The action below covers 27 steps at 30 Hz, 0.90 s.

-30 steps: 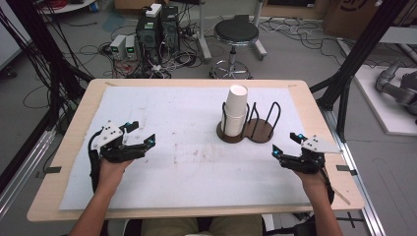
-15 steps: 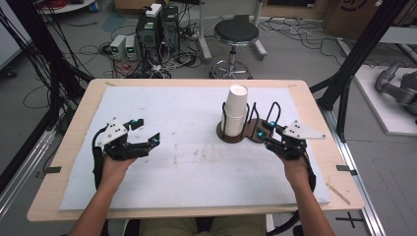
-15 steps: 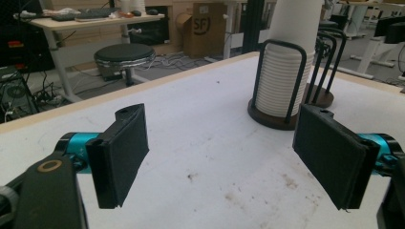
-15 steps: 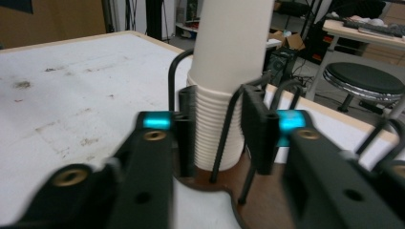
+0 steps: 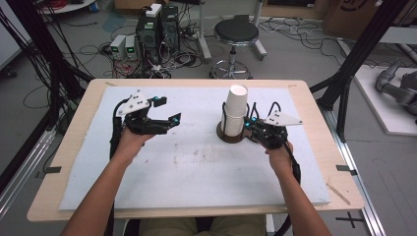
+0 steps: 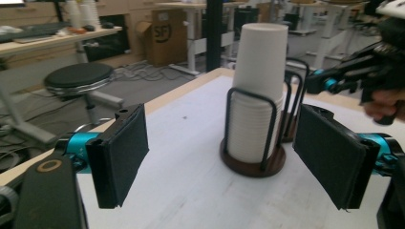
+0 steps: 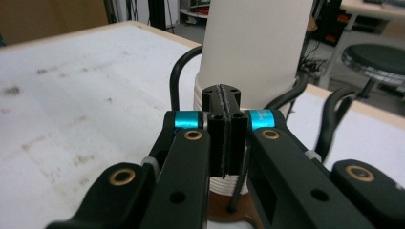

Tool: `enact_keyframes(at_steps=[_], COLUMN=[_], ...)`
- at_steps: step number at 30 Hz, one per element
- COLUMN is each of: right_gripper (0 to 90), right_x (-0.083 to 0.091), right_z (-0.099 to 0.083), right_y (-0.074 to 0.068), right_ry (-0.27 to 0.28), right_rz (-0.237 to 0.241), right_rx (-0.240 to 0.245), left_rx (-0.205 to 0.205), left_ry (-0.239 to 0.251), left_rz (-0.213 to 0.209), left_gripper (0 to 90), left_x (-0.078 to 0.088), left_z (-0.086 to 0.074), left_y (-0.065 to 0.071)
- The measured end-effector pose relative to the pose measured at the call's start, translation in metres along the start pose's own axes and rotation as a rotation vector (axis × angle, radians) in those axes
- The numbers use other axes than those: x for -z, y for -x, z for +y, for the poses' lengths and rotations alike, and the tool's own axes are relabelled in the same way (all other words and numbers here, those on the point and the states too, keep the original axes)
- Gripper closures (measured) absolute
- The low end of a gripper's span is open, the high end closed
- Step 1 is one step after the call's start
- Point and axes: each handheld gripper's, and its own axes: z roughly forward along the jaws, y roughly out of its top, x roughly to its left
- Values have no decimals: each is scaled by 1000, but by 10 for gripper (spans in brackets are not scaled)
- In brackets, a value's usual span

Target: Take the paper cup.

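- looking at it from the high view, the tall stack of white paper cups (image 5: 236, 109) sits in a black wire holder on a round brown base (image 5: 229, 138), right of centre on the white sheet covering the wooden table (image 5: 196, 82)
- right gripper (image 5: 251, 126) is tucked against the near right side of that holder. in the right gripper view its jaws are clenched, pad against pad, and they've just been closing
- a thin black wire of the holder runs down right at the pads (image 7: 224, 143), but i can't tell if it's actually pinched or just passing behind them. no cup is between them, that's for sure
- left gripper (image 5: 167, 109) is off to the left, well apart from the cups, jaws released and spread wide with nothing between them
- in the left gripper view the cup stack (image 6: 260, 71) lines up between the two black pads, just farther away
- my read: this is the bracing step, with the right hand steadying the holder while the left lines up to pull the top cup
- next move probably calls for the left gripper to travel right and come in high, above the wire loops, then close gently on the top cup only
- too hard a squeeze would crush the paper, and too low a grab would catch several cups or the wire
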Motion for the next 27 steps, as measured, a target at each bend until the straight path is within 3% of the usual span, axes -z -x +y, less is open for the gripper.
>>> enact_keyframes(at_steps=[1,3,7,11,27], right_gripper=[900,900,900,900,900], right_x=[-6,-12,-19,-23,-36], right_z=[2,2,0,-2,0], right_y=[0,0,-2,-1,-5], right_ry=[-11,-51,-85,-104,-148], right_rz=[12,22,21,16,6], right_rx=[-52,-96,-95,-122,-155], left_rx=[0,-1,-7,-8,-1], left_ry=[-2,-9,-20,-20,-34], left_rz=[-12,-31,-68,-78,-69], left_gripper=[192,190,190,190,190], left_x=[-6,-18,-38,-50,-54], left_z=[4,12,24,29,31], left_y=[-1,-1,-2,-3,-5])
